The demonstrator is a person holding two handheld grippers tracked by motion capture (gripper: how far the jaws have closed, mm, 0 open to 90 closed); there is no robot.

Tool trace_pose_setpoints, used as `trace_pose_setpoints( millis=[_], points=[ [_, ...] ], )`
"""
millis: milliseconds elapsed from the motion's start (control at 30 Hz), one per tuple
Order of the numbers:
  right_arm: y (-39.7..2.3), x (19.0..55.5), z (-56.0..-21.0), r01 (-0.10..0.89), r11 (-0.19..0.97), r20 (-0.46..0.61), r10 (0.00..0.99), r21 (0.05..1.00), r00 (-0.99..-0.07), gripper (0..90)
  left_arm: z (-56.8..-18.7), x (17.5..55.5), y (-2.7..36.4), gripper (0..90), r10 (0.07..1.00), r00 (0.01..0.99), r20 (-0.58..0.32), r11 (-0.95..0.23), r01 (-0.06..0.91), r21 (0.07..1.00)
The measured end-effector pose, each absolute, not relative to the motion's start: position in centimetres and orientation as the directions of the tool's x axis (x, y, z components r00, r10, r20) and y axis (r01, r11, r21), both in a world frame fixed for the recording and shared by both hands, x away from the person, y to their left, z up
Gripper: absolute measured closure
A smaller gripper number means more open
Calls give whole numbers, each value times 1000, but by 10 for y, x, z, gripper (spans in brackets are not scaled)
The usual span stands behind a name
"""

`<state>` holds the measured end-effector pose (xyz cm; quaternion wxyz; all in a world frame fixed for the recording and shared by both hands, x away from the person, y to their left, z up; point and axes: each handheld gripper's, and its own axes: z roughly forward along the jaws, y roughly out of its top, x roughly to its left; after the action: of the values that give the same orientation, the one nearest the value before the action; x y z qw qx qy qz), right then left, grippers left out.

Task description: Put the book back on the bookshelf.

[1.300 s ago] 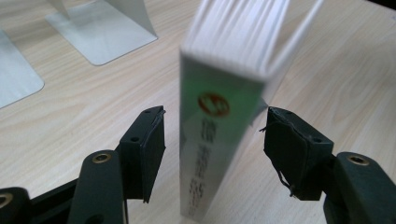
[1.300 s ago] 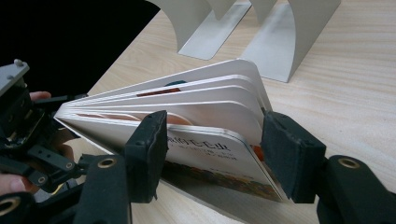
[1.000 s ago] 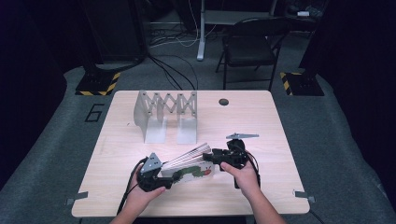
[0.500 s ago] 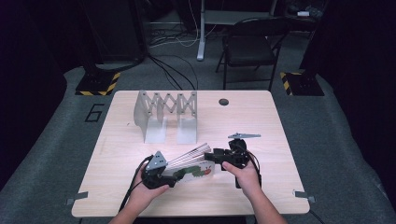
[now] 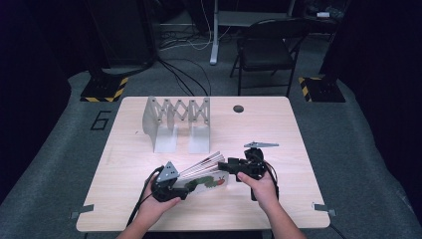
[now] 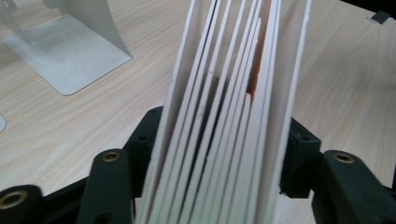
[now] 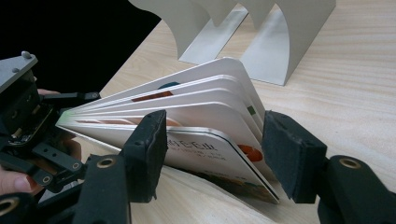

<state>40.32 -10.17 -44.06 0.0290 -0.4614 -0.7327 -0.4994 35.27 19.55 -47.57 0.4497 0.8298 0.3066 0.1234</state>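
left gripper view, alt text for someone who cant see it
A board book with fanned white pages stands edge-on between the left gripper's two black fingers, which press its covers. Behind, a pale metal bookend's base lies on the wooden table.

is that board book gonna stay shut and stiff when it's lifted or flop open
The board book probably stays stiff: its pages look thick. It likely fans, since the pages already splay apart at the free end. The left tool, whose jaws have just been closing, clamps the spine end, which should limit that.
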Motion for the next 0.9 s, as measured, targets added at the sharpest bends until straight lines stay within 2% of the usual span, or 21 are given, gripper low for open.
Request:
trace_pose_setpoints(
  millis=[200,633,900],
  points=[
    [-102,404,-441,708,74,509,643,703,-573,404,-476,346,194,506,628,774,-83,-395,409,822],
    [-110,406,-440,700,28,518,651,714,-555,402,-477,335,187,663,620,783,-48,-407,374,833],
    [-115,407,-440,699,8,524,657,715,-542,400,-476,333,182,705,614,788,-42,-416,369,831]
  ],
)
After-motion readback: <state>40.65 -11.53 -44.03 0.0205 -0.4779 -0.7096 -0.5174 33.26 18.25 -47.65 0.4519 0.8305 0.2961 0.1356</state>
